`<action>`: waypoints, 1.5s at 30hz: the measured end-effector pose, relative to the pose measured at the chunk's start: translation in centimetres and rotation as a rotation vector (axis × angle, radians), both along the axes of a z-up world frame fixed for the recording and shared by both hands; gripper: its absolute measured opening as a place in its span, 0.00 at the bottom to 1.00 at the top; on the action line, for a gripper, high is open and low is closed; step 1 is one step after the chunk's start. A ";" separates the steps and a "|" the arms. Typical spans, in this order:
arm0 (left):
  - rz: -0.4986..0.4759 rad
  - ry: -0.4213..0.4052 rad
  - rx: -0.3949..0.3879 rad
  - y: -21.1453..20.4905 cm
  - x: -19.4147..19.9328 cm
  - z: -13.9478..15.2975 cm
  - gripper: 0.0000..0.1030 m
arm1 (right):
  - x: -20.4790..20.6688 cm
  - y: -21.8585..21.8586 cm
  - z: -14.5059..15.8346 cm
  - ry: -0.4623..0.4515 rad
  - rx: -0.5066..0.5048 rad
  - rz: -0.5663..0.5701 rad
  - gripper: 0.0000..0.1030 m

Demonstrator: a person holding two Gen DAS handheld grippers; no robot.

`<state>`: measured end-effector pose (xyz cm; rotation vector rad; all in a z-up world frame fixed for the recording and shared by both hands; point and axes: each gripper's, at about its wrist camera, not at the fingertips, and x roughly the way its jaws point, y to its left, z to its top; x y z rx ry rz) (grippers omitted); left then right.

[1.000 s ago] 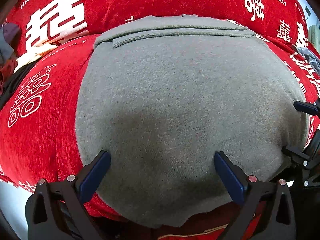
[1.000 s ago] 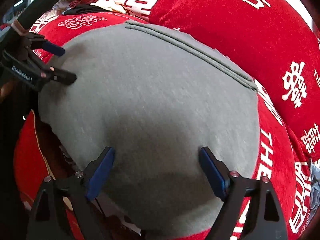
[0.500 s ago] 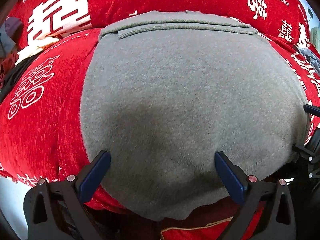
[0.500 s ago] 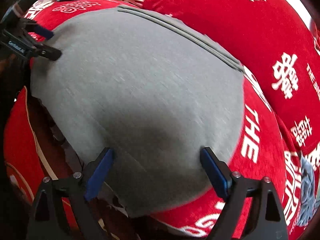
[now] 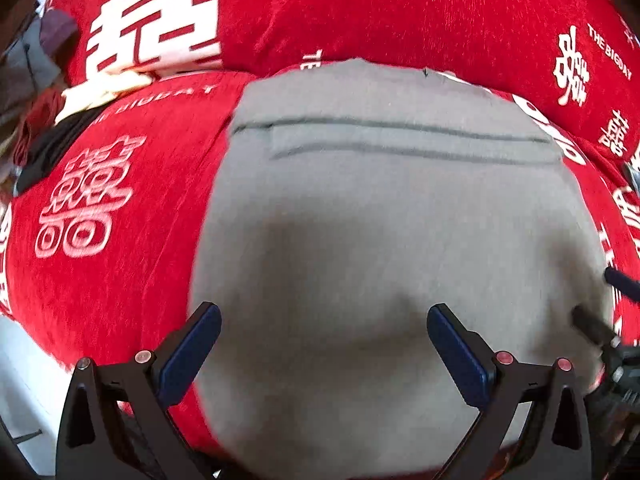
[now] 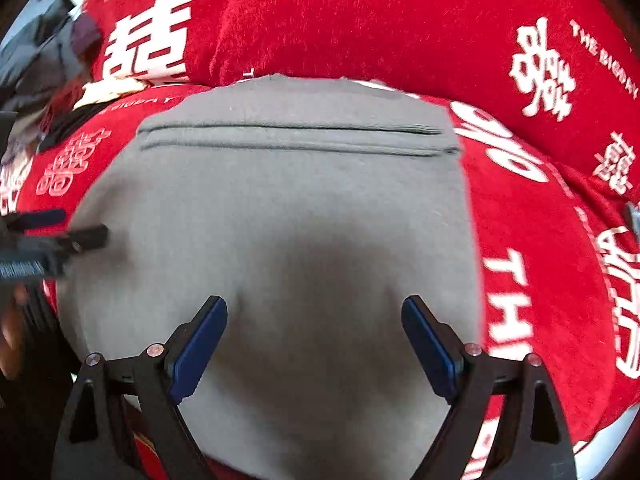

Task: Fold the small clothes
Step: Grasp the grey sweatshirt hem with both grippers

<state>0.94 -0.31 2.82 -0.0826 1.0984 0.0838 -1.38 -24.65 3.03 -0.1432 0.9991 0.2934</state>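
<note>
Two grippers hover over one grey garment (image 5: 384, 216), both spread wide with nothing between their blue pads. Left gripper (image 5: 324, 344) has its fingers apart above the near part of the cloth; whether the pads touch the fabric cannot be told. Right gripper (image 6: 314, 336) is likewise wide open over the near edge, holding nothing. Each shows at the side of the other's view, its fingertips close to the garment's side edge. Garment lies flat on a red cover (image 5: 120, 184) printed with white characters, a smooth, roughly rectangular folded piece. Two stitched lines run across its far end like a hem, side to side in both views. Its long axis runs from the grippers away toward the red cushion (image 6: 360, 20) behind, and the hem end points at that cushion.
</note>
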 end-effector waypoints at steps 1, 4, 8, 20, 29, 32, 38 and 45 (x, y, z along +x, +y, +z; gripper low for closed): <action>0.000 0.015 -0.002 -0.2 0.4 -0.3 1.00 | 0.6 0.8 -0.5 0.027 -0.003 0.000 0.88; 0.000 0.056 -0.015 -0.8 -0.5 -2.3 1.00 | 0.1 2.6 -2.2 0.027 -0.092 0.036 0.89; 0.005 0.025 -0.035 0.1 -4.1 -2.8 1.00 | -2.7 0.9 -2.8 -0.035 -0.063 0.061 0.92; 0.215 0.178 -0.171 5.9 -10.7 -5.0 1.00 | -9.5 -6.5 -3.6 0.071 -0.043 -0.071 0.92; 0.015 0.300 -0.259 2.0 -10.1 -7.2 0.89 | -8.8 -9.0 -4.6 0.184 0.142 -0.102 0.65; -0.001 0.293 -0.276 1.4 -10.2 -6.7 0.67 | -9.2 -8.3 -4.5 0.172 0.121 -0.079 0.22; -0.006 0.231 -0.315 2.2 -10.2 -3.5 0.14 | -9.6 -8.3 -2.9 0.126 0.181 -0.051 0.11; -0.003 0.031 -0.348 3.1 -7.6 2.6 0.12 | -7.1 -7.9 2.4 -0.044 0.269 -0.018 0.11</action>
